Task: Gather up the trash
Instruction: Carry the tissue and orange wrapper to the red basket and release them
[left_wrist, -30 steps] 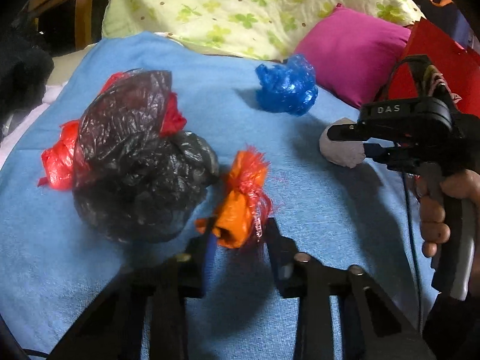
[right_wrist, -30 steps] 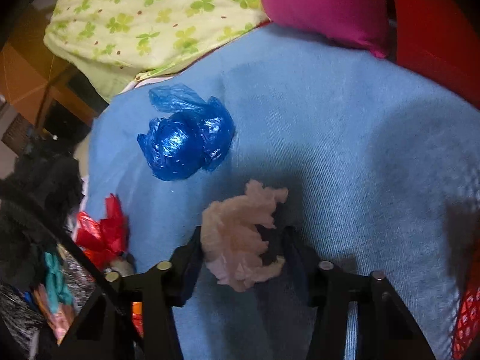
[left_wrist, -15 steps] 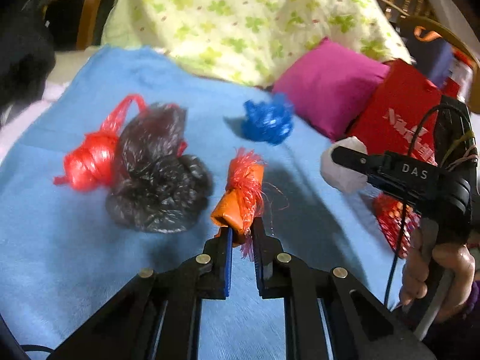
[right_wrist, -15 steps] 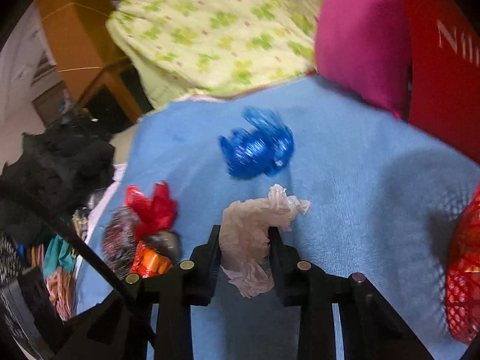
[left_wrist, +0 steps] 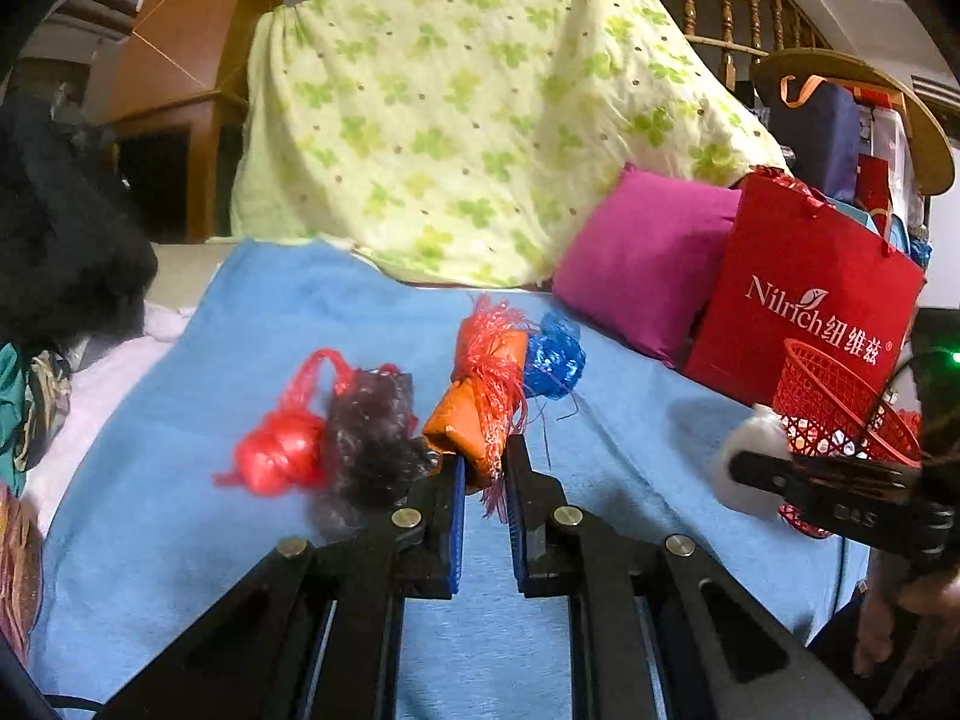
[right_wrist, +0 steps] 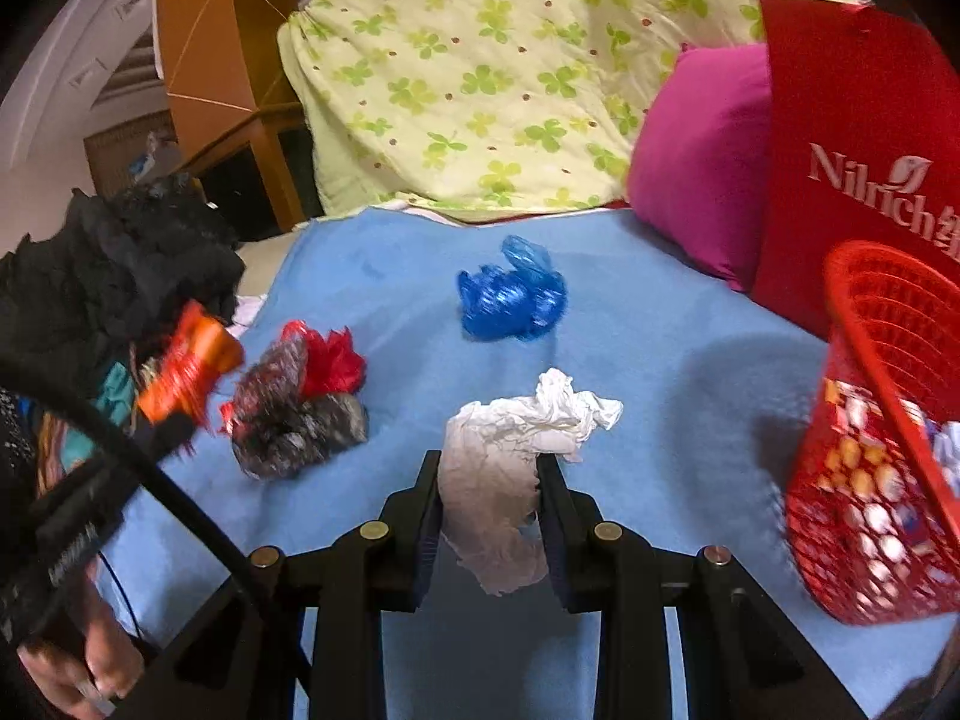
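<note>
On your far left, a dark heap of clothing (right_wrist: 120,264) sits at the edge of the blue blanket (left_wrist: 300,312). Next comes a black crumpled bag (left_wrist: 372,438) with a red bag (left_wrist: 282,444) touching its left side, both lying on the blanket.

Your left gripper (left_wrist: 485,468) is clenched on the orange wrapper (left_wrist: 480,396), its blue pads pinching the wrapper's lower end. The wrapper's long axis runs up and away from the jaws, leaning slightly right, with its frayed red fringe at the far tip. It is lifted clear of the blanket.

Just behind that wrapper, a blue plastic bag (right_wrist: 513,297) lies alone near the blanket's middle, well apart from both grippers.

Your right gripper (right_wrist: 489,468) is grasping a crumpled white tissue (right_wrist: 498,468). The wad stands roughly upright between the pads, hanging below them, and its twisted top bends off to the right.

Further right, a magenta cushion (right_wrist: 696,180) leans against a green-patterned quilt (right_wrist: 480,72). A red paper bag (right_wrist: 858,120) stands beside the cushion, and a red mesh basket (right_wrist: 888,372) tilts at the far right, with trash inside.
</note>
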Tool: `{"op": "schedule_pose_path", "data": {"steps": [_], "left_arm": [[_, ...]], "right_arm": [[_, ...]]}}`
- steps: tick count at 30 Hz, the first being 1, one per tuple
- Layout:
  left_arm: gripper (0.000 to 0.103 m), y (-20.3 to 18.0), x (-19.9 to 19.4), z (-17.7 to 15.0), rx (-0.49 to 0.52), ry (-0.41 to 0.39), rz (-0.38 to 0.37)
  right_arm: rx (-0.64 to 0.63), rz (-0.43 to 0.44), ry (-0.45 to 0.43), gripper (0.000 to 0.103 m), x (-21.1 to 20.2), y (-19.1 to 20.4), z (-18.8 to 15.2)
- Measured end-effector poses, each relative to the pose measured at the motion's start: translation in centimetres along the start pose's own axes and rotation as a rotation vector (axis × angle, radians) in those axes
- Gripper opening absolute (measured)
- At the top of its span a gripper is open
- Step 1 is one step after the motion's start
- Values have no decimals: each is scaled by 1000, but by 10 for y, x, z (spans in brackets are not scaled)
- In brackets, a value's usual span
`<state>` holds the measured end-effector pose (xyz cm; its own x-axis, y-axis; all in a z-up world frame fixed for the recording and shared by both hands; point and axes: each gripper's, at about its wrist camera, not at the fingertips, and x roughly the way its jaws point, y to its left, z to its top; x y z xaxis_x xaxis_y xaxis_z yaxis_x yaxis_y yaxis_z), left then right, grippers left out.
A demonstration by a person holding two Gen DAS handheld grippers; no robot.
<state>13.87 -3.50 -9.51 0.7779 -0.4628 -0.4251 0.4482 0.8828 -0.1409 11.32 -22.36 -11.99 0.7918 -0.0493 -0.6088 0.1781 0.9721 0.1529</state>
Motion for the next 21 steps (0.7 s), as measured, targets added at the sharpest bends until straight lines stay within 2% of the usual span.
{"op": "schedule_pose_path", "data": {"steps": [5,10,16,21], "left_arm": [[13,4,5,-2,-13,-2,19],[13,0,8,-6,-4,11,29],[13,-5,9,-6,16,9,40],[13,0,6,-7,-14,6,20]], "right_arm": [[-31,-20,-19,32,-18,1,-5],[-44,-22,-22,32,-18,1,-7],[-58,1,-43,32,-20,0,-9],[-75,21,-72,32,-28,0,-12]]}}
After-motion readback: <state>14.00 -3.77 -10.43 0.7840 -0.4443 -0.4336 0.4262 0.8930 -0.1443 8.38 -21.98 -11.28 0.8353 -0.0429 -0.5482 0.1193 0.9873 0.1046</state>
